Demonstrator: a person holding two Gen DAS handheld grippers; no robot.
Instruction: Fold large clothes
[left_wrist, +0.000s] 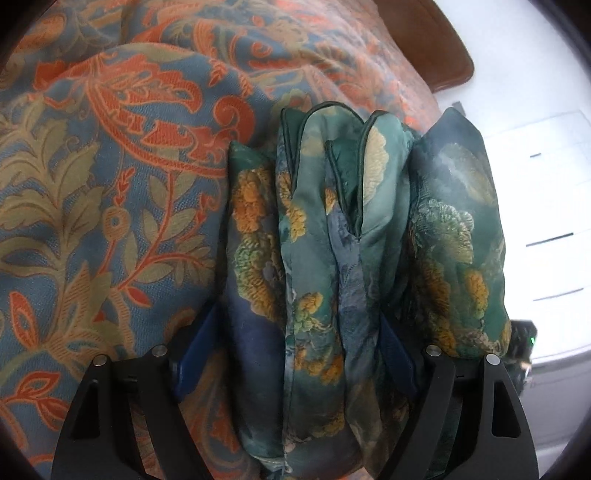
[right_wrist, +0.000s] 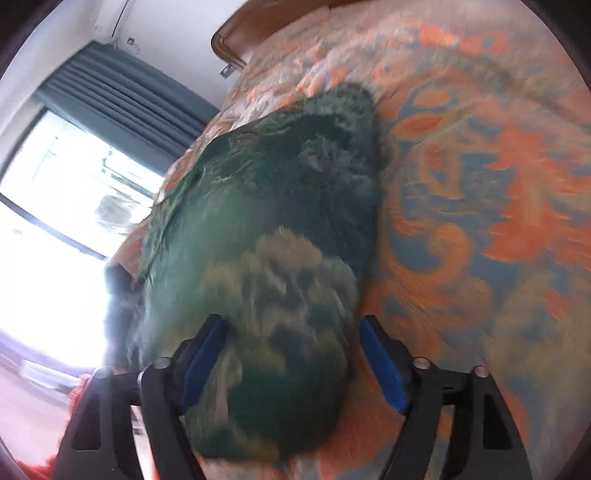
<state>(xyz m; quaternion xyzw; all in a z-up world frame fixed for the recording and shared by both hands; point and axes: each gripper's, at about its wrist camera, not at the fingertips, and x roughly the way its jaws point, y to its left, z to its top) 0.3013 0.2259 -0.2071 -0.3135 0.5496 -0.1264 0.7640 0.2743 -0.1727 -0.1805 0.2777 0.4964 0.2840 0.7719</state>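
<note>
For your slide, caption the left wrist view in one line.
Left gripper straddles bunched folds of green floral garment on the orange-and-blue patterned bedspread.
</note>
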